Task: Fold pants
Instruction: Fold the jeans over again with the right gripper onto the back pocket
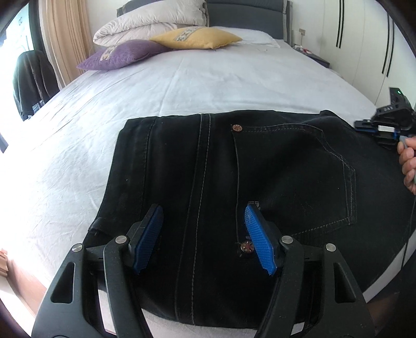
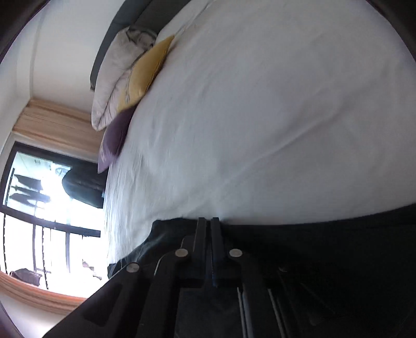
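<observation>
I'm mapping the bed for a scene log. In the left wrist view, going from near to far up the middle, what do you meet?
Open left gripper → folded black denim pants → bare white bed sheet → yellow square cushion → grey padded headboard.
</observation>
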Motion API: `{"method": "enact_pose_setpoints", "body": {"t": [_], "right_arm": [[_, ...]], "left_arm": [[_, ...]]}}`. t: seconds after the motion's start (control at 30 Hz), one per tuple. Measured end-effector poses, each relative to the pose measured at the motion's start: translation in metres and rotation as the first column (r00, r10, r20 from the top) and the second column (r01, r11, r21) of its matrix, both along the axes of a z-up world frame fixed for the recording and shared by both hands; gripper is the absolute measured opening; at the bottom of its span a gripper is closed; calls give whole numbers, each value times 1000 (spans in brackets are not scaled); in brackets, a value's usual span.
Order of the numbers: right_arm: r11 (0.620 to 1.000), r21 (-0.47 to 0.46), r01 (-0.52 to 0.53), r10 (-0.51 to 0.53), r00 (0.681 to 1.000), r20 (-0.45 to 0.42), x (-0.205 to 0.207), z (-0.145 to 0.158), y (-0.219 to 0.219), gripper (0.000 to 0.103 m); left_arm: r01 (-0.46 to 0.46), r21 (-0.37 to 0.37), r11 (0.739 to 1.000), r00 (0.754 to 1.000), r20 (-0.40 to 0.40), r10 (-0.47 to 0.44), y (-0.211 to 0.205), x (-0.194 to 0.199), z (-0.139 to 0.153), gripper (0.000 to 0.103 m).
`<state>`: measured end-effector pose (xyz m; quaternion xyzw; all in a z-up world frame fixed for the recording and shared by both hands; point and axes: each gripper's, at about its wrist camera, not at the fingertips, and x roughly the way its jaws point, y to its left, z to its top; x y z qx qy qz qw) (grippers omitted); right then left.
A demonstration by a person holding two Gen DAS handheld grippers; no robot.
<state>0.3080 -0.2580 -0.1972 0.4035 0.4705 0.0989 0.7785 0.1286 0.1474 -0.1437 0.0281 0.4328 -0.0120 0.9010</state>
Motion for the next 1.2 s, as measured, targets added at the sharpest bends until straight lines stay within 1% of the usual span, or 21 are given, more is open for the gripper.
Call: {"method": "enact_pose_setpoints", "body": {"t": [0.03,0.1,0.13,0.23,0.3,0.33,0.37,0.4,0.53,0.6,0.67,0.73,0.83,0.87,0.93,0.97,1.0,1.07,1.1,1.13,1.2], "right_arm": [[999,-51,-9,10,1000,21,-4,11,3,13],[997,-51,-56,60,996,71,-15,29,19,53],[994,-18,-111,113,987,116,-13,39,40,58],[958,-13,-285,284,946,159,-10,52,108,63],[933,-69,-354,360,926,113,-4,41,139,64],[925,-108,-364,371,927,58,-3,29,144,63],[929,-101,-355,361,931,46,-6,19,137,53],[941,-62,-332,335,941,40,-11,11,123,41],[992,-12,-126,126,991,46,-48,-3,22,24],[1000,15,3,-3,999,32,-74,-9,-45,0],[993,30,118,-119,992,36,-100,-11,-99,0],[967,-13,253,-252,966,48,-138,-3,-161,0],[883,-98,458,-456,889,45,-191,10,-225,0],[863,-115,492,-490,871,44,-202,13,-238,3],[835,-141,531,-527,847,71,-224,30,-246,31],[849,-119,515,-508,857,90,-230,38,-238,49],[879,-75,470,-460,879,123,-229,50,-217,54],[958,4,286,-283,944,167,-221,56,-170,59],[978,24,208,-209,962,175,-221,54,-153,63],[992,33,122,-126,977,174,-221,48,-131,63],[993,0,116,-115,986,120,-235,28,-128,60]], "left_arm": [[-4,0,1000,1000,5,4,0,0,-1,64],[-19,7,1000,1000,11,19,-3,4,-4,65],[-29,10,1000,1000,13,29,-5,4,-5,65],[-39,17,999,999,7,39,-8,3,-5,65],[-30,14,999,1000,4,30,-8,8,-5,65],[-26,12,1000,1000,3,26,-7,8,-5,65],[-25,12,1000,1000,2,25,-7,9,-5,65],[-25,13,1000,1000,1,25,-7,9,-5,65],[-31,13,999,1000,9,30,-8,9,-6,65],[-34,15,999,999,10,34,-8,9,-7,65],[-33,15,999,999,8,33,-8,9,-7,65],[-34,15,999,999,4,34,-9,9,-7,65],[-35,24,999,999,-5,35,-10,10,-5,65],[-39,29,999,999,-11,39,-11,11,-5,65],[-48,43,998,999,-22,49,-14,12,-4,65],[-55,53,997,998,-28,56,-16,13,-2,65],[-61,63,996,998,-32,63,-18,13,-1,65],[-74,82,994,996,-37,77,-22,14,1,65],[-79,89,993,996,-39,83,-24,13,2,65],[-81,96,992,996,-40,85,-26,13,3,65],[-82,116,990,995,-40,87,-30,12,2,65]]}}
